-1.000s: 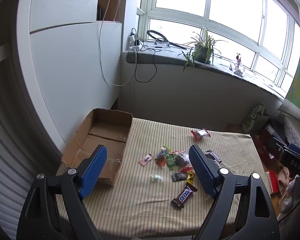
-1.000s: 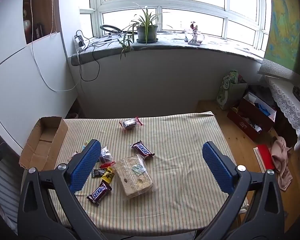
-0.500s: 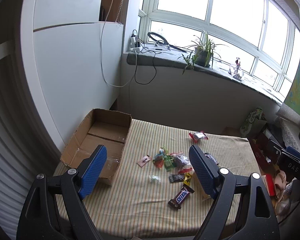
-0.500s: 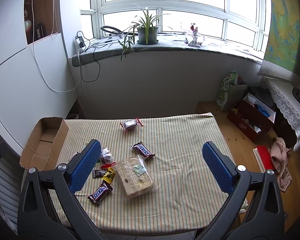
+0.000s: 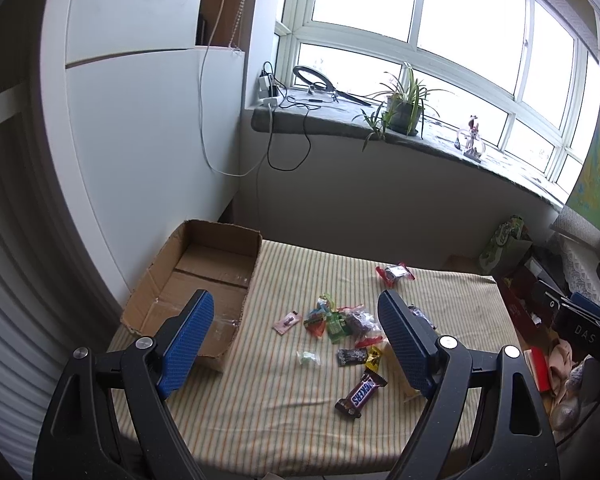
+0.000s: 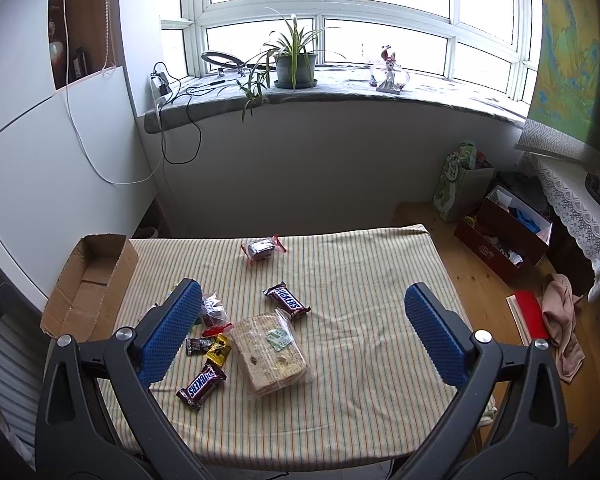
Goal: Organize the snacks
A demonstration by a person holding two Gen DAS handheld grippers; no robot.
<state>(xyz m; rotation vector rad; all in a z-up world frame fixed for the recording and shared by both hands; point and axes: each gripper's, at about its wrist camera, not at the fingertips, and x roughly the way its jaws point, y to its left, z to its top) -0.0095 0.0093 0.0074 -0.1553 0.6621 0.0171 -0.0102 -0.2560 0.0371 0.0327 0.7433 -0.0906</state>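
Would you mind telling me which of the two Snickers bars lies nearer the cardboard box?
The Snickers bar at the table's front edge, left of the bagged crackers; the other Snickers bar lies behind the crackers, farther from the cardboard box.

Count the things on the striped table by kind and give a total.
Snickers bars: 2
Wafer pack: 1
Red-edged packet: 1
Cardboard box: 1
Small wrapped sweets: about 8; the cluster overlaps and a finger partly hides it, so the count is uncertain
Total: about 13
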